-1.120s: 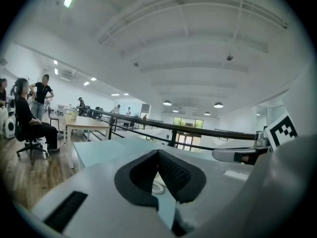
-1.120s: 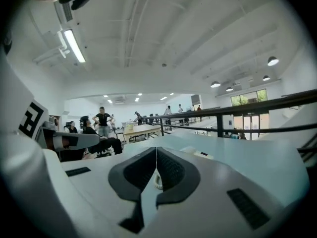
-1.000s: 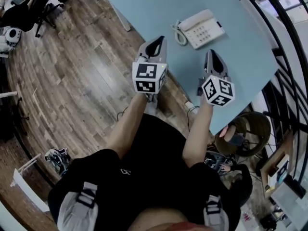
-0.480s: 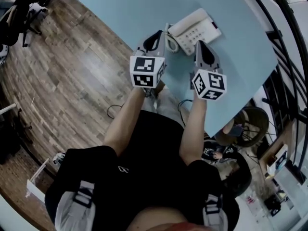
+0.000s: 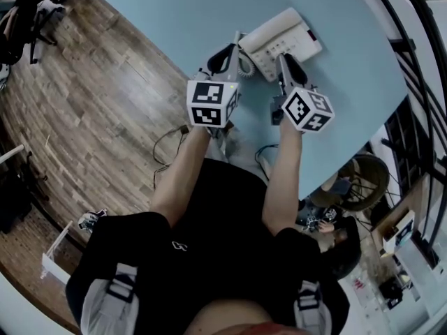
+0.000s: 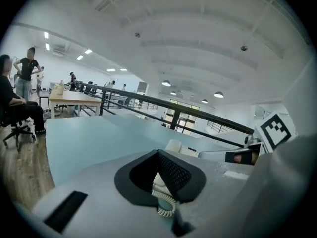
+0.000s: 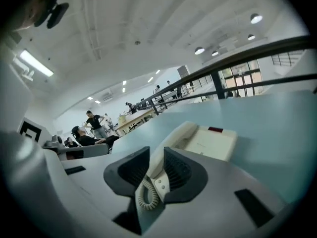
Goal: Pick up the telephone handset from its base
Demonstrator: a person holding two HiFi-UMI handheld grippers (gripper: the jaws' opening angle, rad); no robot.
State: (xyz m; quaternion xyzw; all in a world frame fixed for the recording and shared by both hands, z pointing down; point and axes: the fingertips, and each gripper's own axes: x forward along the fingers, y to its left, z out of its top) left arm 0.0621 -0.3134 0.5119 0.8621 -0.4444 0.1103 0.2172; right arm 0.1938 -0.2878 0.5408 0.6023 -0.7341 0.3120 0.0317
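Note:
A cream telephone base [image 5: 297, 44] lies on the pale blue table [image 5: 188, 12] with its handset [image 5: 269, 28] resting along its left side. A coiled cord [image 5: 244, 63] hangs off the near corner. My left gripper [image 5: 227, 51] is shut and empty, with its tips just short of the cord [image 6: 166, 205]. My right gripper [image 5: 283, 60] points at the phone's near end. Its jaws are opening and nothing is pressed between them. In the right gripper view the handset [image 7: 178, 133] and cord [image 7: 147, 195] show through the gap of that gripper [image 7: 156, 155].
The table's near edge runs just under both grippers, with wooden floor [image 5: 91, 117] and loose cables to the left. A black railing [image 5: 419, 61] and a round chair [image 5: 363, 180] stand at the right. People sit at distant desks [image 6: 64, 98].
Both grippers have moved forward across the table edge and now sit at the phone's near end. The right gripper's marker cube has rolled.

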